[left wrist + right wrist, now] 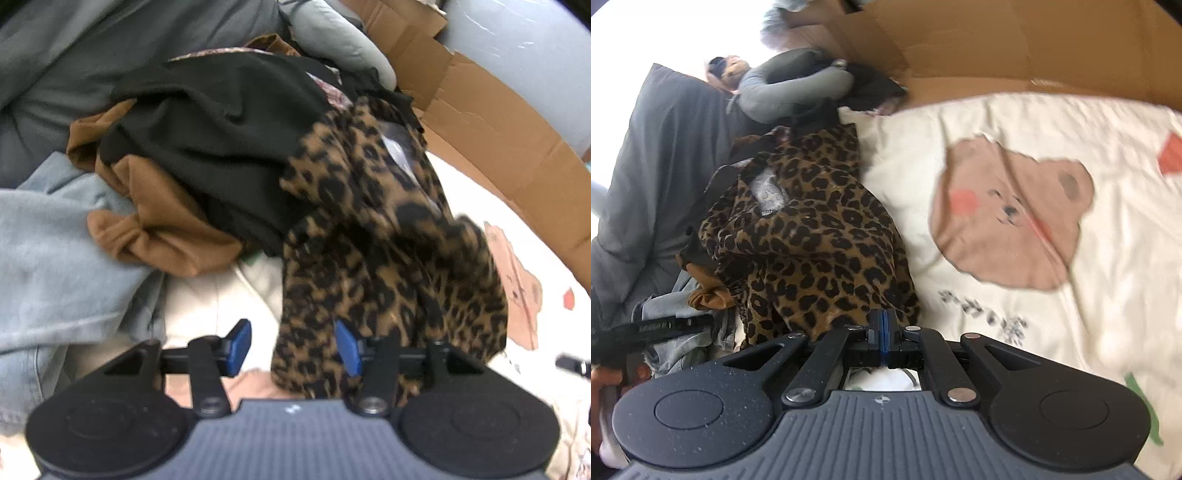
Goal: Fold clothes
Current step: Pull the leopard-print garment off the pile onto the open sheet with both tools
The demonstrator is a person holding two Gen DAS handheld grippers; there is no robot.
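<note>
A leopard-print garment (373, 236) lies crumpled on a pile of clothes and hangs down toward me. My left gripper (293, 345) is open, its blue pads (240, 343) spread, with the garment's lower edge draped between the jaws and over the right pad. In the right wrist view the same garment (812, 236) lies bunched at the left of a cream bedspread (1108, 258). My right gripper (883, 332) is shut, pads pressed together at the garment's near edge; I cannot tell whether cloth is pinched between them.
The pile holds a black garment (221, 140), a brown garment (159, 221) and light blue jeans (48, 251). A grey duvet (653, 177) and a grey neck pillow (786, 92) lie behind. Flattened cardboard (509, 140) borders the bed. The bedspread carries a bear print (1012, 214).
</note>
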